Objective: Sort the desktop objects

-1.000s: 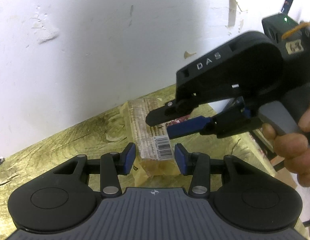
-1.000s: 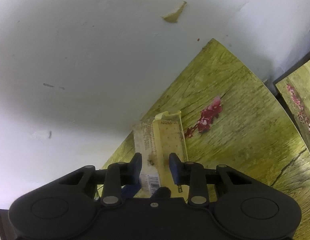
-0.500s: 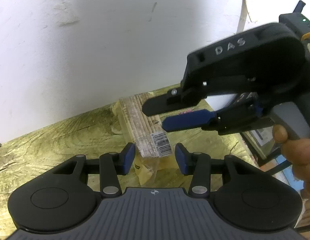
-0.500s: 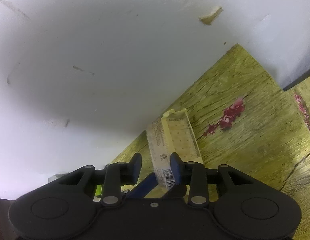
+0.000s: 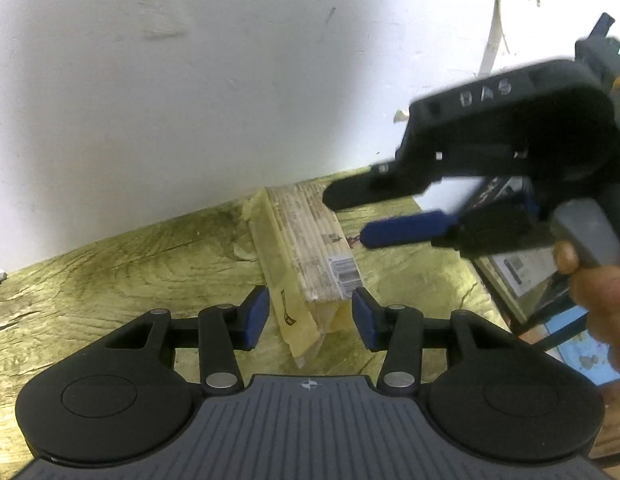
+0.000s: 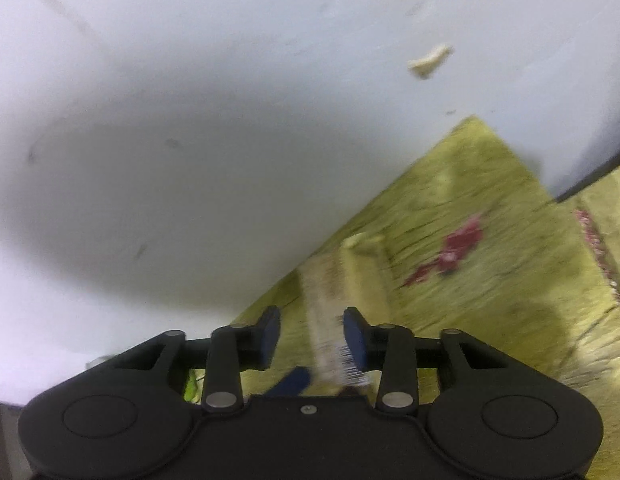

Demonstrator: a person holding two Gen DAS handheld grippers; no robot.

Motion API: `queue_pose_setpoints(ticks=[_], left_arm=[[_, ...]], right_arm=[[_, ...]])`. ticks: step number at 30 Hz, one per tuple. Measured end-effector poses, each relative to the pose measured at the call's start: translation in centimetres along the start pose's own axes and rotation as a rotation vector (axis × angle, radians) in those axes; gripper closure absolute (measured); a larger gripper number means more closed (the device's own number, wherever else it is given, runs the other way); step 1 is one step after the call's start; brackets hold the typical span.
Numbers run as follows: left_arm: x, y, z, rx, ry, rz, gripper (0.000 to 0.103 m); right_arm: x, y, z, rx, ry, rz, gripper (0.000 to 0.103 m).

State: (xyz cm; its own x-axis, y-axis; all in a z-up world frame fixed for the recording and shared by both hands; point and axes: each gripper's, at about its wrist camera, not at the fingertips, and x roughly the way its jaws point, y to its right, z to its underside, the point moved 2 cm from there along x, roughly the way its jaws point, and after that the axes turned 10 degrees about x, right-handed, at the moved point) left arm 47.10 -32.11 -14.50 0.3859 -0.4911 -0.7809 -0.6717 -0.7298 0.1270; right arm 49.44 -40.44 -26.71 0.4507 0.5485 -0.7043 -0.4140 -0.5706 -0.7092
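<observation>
A long cracker packet with a barcode lies on the yellow-green wooden table near the white wall. Its near end sits between the blue pads of my left gripper, whose jaws are opening, with a small gap on each side. My right gripper, held by a hand, hovers above and to the right of the packet, its jaws narrow and holding nothing. In the right wrist view, which is blurred, the packet lies lower than the right gripper. A left fingertip shows below.
The white wall closes off the table's far side. A red stain marks the wood right of the packet. The table ends at the right, where printed boxes lie lower down. A second wooden surface stands further right.
The right gripper has drawn back to the right, off the packet. The left jaws have spread slightly, and the packet now lies loose between them.
</observation>
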Motion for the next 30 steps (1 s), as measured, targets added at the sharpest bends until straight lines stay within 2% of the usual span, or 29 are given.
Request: queue_pose_setpoints(ticks=[2, 3, 5, 10, 12, 17, 18, 21, 30], left_arm=[[0.4, 0.2, -0.1, 0.005, -0.001, 0.007, 0.052], [1.2, 0.0, 0.0, 0.006, -0.002, 0.01, 0.051], [2.8, -0.3, 0.1, 0.008, -0.004, 0.016, 0.051], [3.5, 0.3, 0.3, 0.023, -0.019, 0.032, 0.047], [3.6, 0.4, 0.4, 0.036, -0.02, 0.03, 0.047], [3.9, 0.2, 0.5, 0.024, -0.024, 0.044, 0.045], [3.9, 0.2, 0.6, 0.023, -0.025, 0.047, 0.045], [4.1, 0.0, 0.7, 0.012, -0.026, 0.057, 0.043], [4.3, -0.8, 1.3, -0.03, -0.013, 0.095, 0.042]], right_arm=[[0.8, 1.0, -0.2, 0.029, -0.016, 0.008, 0.064], [1.3, 1.4, -0.2, 0.04, -0.026, 0.01, 0.056], [2.4, 2.1, 0.0, 0.053, -0.046, 0.012, 0.052], [4.3, 2.2, -0.1, 0.051, -0.073, 0.001, 0.05], [3.1, 1.1, -0.6, 0.038, -0.077, -0.002, 0.05], [3.5, 0.9, -0.5, 0.015, -0.078, -0.006, 0.049], [3.1, 0.6, -0.3, 0.011, -0.078, -0.009, 0.047], [-3.4, -2.5, 0.8, -0.006, -0.076, -0.008, 0.046], [-3.6, -3.4, 1.8, -0.048, -0.059, 0.013, 0.046]])
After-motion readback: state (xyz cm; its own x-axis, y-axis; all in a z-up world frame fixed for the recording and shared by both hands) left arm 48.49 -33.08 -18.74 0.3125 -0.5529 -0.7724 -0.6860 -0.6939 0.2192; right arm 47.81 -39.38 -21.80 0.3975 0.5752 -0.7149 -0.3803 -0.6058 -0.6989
